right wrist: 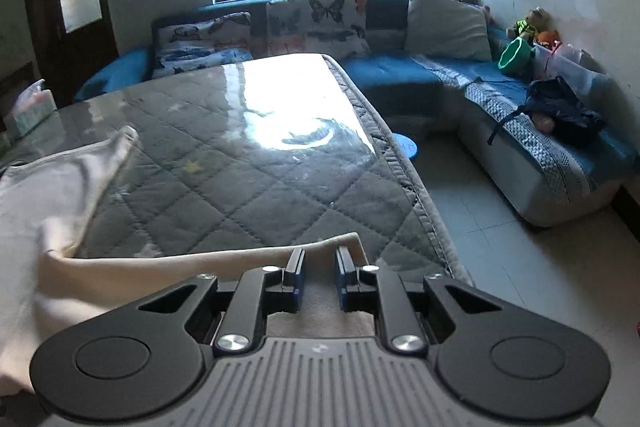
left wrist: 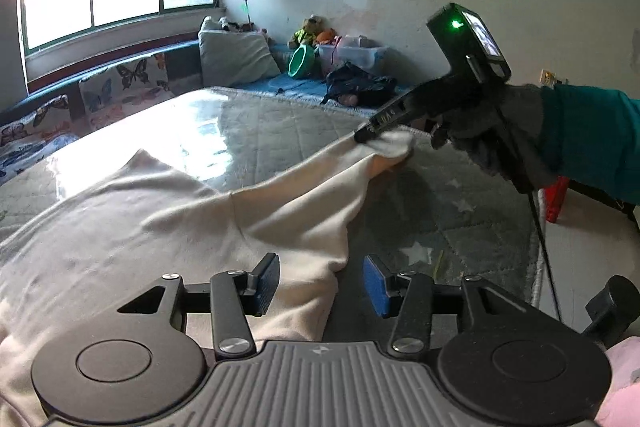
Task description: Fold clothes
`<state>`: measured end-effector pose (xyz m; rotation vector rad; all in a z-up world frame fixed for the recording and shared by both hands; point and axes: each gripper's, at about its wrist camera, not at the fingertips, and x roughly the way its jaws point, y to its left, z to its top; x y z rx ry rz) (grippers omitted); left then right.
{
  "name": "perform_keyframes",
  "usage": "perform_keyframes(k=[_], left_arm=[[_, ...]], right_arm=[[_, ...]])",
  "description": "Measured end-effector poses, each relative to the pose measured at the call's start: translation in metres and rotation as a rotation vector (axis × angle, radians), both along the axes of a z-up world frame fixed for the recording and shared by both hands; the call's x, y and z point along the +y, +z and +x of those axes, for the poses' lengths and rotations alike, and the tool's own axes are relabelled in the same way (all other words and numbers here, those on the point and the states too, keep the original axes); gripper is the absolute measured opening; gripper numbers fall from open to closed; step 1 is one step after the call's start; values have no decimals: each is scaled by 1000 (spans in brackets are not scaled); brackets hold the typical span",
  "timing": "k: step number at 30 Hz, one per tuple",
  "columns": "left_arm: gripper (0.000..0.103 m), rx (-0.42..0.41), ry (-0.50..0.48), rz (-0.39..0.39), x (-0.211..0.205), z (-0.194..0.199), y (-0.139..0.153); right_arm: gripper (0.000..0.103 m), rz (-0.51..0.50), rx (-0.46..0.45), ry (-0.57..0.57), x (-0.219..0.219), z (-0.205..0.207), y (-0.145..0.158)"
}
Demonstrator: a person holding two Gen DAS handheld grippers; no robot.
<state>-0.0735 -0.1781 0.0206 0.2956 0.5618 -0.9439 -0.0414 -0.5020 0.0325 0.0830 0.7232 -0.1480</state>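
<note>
One cream garment [left wrist: 192,211], two hand-held grippers: left hand-held gripper [left wrist: 320,281], right hand-held gripper [right wrist: 319,277].

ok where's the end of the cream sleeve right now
In the left wrist view, the cream garment's sleeve end sits upper right on the grey quilted table, at the right gripper tips; the open left gripper hovers over the garment's body.

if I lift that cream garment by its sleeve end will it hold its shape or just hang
It will probably just hang: the cream garment already drapes in soft wrinkles where the right gripper holds its sleeve end. It looks light, since one sleeve stretches up without dragging the body. On the glossy table cover it may slide easily.
</note>
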Motion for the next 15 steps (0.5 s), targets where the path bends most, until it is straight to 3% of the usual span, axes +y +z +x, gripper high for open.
perform_keyframes(k=[6,8,15], left_arm=[[52,17,-26,30,-1,-3,-9],[54,19,-29,29,-1,-4,-10],[55,35,-30,13,2,-2,-7]], right_arm=[[18,-55,9,47,5,43,-4],[26,-69,11,52,8,54,-5],[28,-71,5,39,2,29,-5]])
